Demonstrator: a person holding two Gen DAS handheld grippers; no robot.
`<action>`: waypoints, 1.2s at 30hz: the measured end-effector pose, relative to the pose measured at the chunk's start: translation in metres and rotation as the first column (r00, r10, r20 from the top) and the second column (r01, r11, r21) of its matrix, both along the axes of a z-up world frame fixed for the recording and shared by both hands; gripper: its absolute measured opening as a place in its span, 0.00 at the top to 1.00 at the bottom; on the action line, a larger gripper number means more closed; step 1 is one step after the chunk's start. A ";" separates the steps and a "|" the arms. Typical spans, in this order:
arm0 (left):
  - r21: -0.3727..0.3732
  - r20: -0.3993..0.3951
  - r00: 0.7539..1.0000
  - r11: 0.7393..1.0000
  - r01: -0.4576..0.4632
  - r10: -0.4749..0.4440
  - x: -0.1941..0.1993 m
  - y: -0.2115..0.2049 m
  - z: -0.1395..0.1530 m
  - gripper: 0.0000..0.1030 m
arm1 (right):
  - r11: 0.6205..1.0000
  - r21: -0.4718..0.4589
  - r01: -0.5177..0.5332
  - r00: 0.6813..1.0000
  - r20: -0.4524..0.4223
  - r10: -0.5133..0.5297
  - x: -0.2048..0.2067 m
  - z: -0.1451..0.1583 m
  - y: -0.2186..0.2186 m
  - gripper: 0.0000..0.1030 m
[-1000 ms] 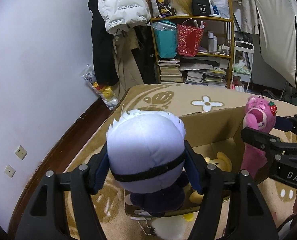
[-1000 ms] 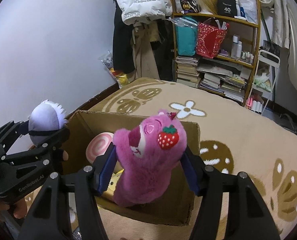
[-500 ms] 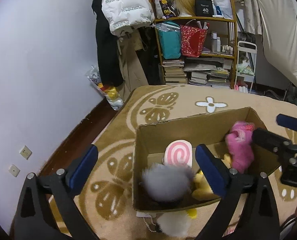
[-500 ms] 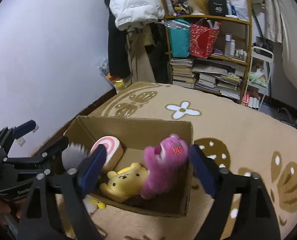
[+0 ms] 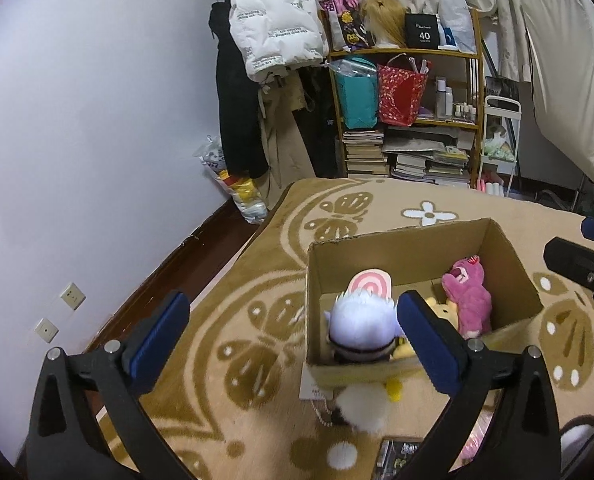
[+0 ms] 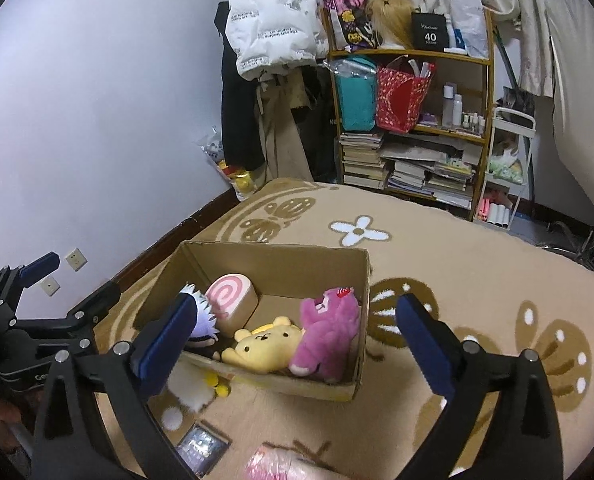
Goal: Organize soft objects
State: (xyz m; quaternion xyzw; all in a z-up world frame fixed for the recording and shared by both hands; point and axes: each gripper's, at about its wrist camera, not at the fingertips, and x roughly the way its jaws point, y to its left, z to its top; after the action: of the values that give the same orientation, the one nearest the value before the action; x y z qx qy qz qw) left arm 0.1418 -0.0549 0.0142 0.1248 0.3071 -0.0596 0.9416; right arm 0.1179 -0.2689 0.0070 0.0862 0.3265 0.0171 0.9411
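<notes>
1. Left wrist view: the left gripper (image 5: 293, 332), jaws just opened wide and empty, partly hides the white-haired plush doll (image 5: 359, 326) lying in the brown cardboard box (image 5: 397, 246).
2. Right wrist view: the right gripper (image 6: 293, 334), tilted downward with jaws just spread apart and empty, hangs above the pink plush bear (image 6: 325, 334) in the box's right end.

Black box (image 5: 423, 33) on the shelf's (image 5: 405, 50) top board reads "40". White puffer jacket (image 5: 275, 24) at 11 o'clock has repeated printed lines, too small to read.
</notes>
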 end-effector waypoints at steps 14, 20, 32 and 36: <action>-0.013 -0.064 0.998 1.000 0.002 -0.003 -0.061 0.017 0.011 0.00 | 1.000 0.022 0.016 1.000 -0.028 -0.015 -0.065 0.003 0.008 0.00; -0.036 -0.122 0.993 0.999 -0.001 -0.004 -0.075 0.025 0.003 0.00 | 0.999 0.027 0.030 0.997 -0.071 -0.028 -0.084 -0.006 0.013 0.00; -0.042 -0.247 0.969 0.999 0.011 -0.021 -0.074 0.028 -0.031 0.00 | 0.996 0.078 0.032 0.976 -0.219 -0.014 -0.100 -0.046 0.018 0.00; -0.065 -0.289 0.956 0.997 0.035 -0.052 -0.072 0.025 -0.042 0.00 | 0.993 0.111 0.042 0.964 -0.265 -0.011 -0.103 -0.062 0.020 0.00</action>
State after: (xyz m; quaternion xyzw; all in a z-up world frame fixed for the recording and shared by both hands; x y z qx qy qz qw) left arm 0.0699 -0.0295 -0.0274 0.0933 0.4374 -0.1071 0.8880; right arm 0.0148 -0.2491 -0.0552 0.1464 0.4461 0.0116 0.8828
